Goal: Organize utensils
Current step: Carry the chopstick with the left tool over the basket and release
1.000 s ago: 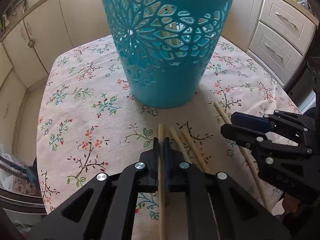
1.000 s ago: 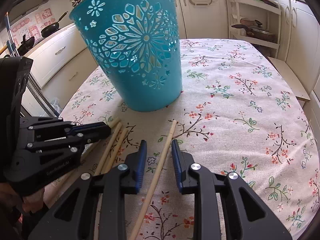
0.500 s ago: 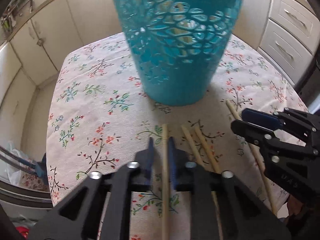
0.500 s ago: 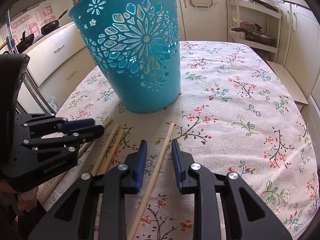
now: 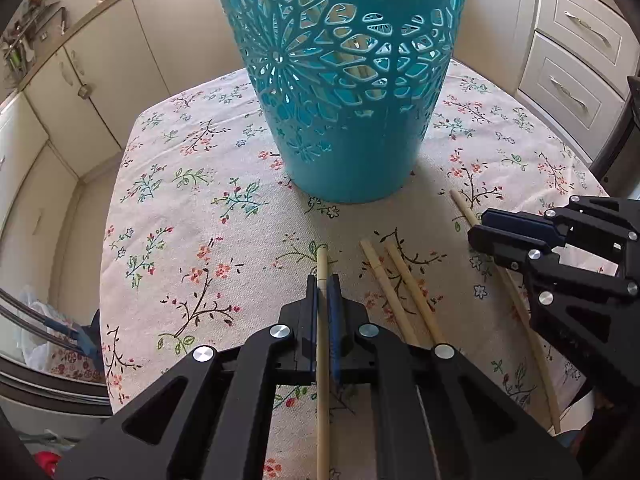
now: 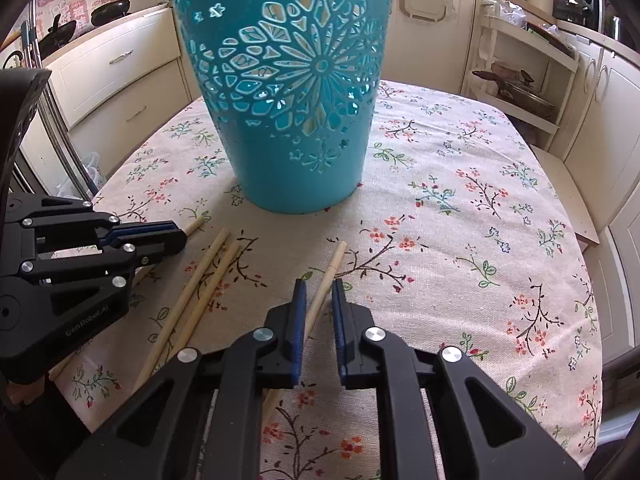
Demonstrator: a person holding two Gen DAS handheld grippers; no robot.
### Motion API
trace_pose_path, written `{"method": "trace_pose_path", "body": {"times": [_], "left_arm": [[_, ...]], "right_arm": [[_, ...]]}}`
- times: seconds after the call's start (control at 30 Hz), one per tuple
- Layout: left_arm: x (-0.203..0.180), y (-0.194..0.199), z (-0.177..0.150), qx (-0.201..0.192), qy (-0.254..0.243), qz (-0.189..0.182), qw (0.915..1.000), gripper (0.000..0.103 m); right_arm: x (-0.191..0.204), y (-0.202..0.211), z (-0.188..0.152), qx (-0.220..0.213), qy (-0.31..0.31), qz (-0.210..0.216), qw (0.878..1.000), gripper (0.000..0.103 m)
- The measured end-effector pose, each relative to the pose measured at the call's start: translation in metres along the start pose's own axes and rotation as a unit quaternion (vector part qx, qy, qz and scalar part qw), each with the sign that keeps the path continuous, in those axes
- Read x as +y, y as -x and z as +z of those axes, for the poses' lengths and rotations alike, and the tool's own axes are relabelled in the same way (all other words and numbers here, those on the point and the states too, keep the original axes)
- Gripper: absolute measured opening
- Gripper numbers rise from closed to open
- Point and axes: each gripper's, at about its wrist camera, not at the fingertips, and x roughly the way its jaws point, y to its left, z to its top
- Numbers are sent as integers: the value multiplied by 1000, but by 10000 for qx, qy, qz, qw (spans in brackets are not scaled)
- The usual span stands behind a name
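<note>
- Chopsticks lie on the table [image 5: 168, 208] in front of the teal basket [image 5: 344, 80]. In the left wrist view, the left hand-held gripper [image 5: 322, 280] is clamped on one chopstick [image 5: 322, 360]; I think it should lift it level, then tip it into the basket.
- In the right wrist view, the right hand-held gripper [image 6: 319, 286] has its jaws apart around another chopstick [image 6: 326, 280]; it should close at the middle. The left one reads "GenRobot.AI".

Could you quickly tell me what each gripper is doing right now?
Left gripper: shut on a chopstick.
Right gripper: open around another chopstick, not gripping.
</note>
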Motion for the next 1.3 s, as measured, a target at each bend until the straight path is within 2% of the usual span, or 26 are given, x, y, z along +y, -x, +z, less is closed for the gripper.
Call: {"method": "trace_pose_path", "body": {"times": [0.27, 0.53, 0.7, 0.93, 1.13, 1.3], "left_arm": [[-1, 10, 1, -39, 147, -296, 9994, 5], [20, 43, 2, -325, 616, -1035, 9922, 5], [40, 81, 9, -669, 934, -1471, 9824, 5], [60, 140, 30, -1350, 1268, -1913, 9639, 5], [63, 171, 51, -1786, 1248, -1971, 9559, 5], [63, 187, 57, -1943, 1227, -2065, 9511, 5]], "right_arm": [[1, -1, -3, -189, 50, -13, 9998, 14], [6, -1, -3, -210, 139, -104, 9996, 14], [7, 0, -4, -216, 151, -123, 9996, 14], [8, 1, -4, -224, 160, -136, 9995, 14], [8, 2, -5, -230, 164, -145, 9995, 14], [8, 2, -5, -229, 161, -146, 9995, 14]]}}
